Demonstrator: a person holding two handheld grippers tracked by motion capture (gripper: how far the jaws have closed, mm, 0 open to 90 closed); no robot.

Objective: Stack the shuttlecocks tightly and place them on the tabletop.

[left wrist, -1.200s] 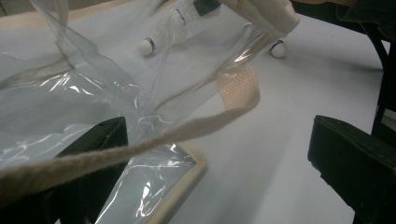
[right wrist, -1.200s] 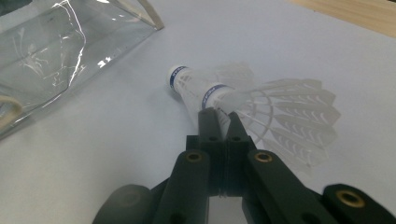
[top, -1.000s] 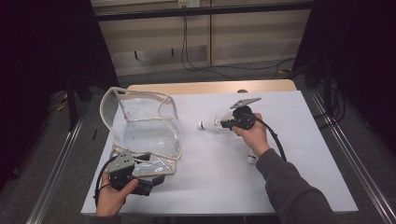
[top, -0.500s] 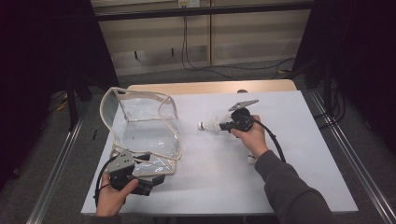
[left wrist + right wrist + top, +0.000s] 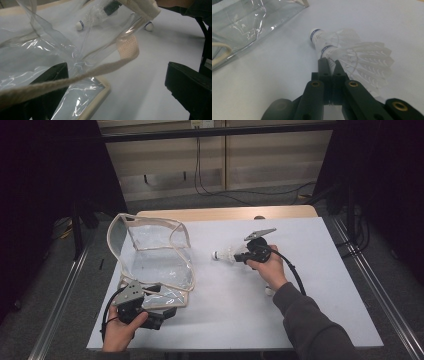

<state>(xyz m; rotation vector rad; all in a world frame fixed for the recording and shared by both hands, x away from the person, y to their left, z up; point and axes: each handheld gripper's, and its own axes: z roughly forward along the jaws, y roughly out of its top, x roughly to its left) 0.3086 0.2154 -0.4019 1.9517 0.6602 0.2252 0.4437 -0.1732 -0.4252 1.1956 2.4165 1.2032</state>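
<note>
The right gripper (image 5: 331, 62) has its fingers pinched tight on the feather skirt of a shuttlecock (image 5: 362, 60); a second shuttlecock (image 5: 317, 35) lies nested just ahead of the tips, both on the counter (image 5: 320, 285). The left gripper (image 5: 115, 82) stands with fingers wide, the clear bag (image 5: 155, 255) and its cord handle between them, apparently unclamped. Judged step: loading the bag. Next comes lifting and carrying toward its mouth. Blue cork bands carry print too small to read.

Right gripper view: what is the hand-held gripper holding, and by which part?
The right hand-held gripper is shut on a white shuttlecock, pinching it near the cork, at the feather base. A second shuttlecock lies touching it.
</note>
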